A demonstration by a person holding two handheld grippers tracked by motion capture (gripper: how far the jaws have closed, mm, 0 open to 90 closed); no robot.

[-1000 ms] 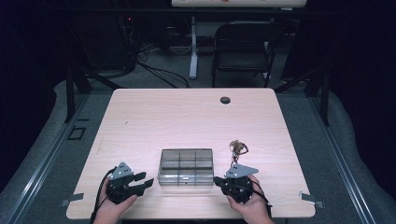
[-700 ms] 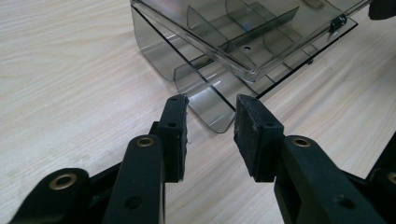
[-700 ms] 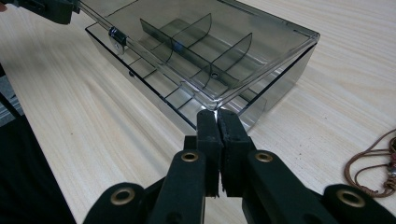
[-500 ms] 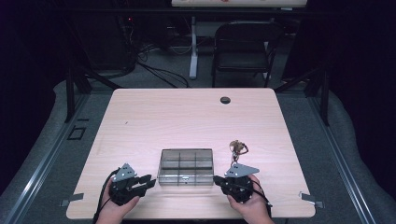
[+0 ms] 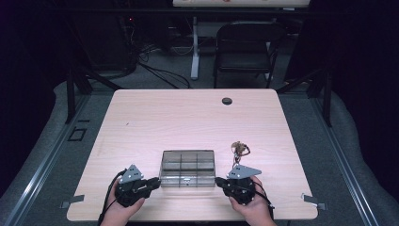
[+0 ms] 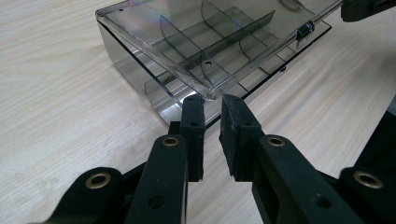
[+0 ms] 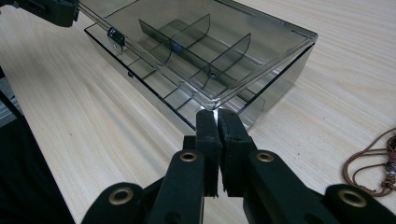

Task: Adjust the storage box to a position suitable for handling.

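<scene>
Gripping the box lid [image 7: 196, 51], right gripper [image 7: 217, 115] jaws clamped; left gripper [image 6: 212, 105] jaws apart.

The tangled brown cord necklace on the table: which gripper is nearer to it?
Right. The right gripper sits just below the tangled brown cord necklace, at the right end of the clear smoky plastic compartment box. The left gripper is beyond the box's other end.

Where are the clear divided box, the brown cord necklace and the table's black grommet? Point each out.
clear divided box [image 5: 187, 168]: high view, on its lid, near the centre.
brown cord necklace [image 7: 369, 163]: right gripper view, on the looped cord at the right edge.
black grommet [image 5: 227, 100]: high view, on its centre, far side of the table.
</scene>
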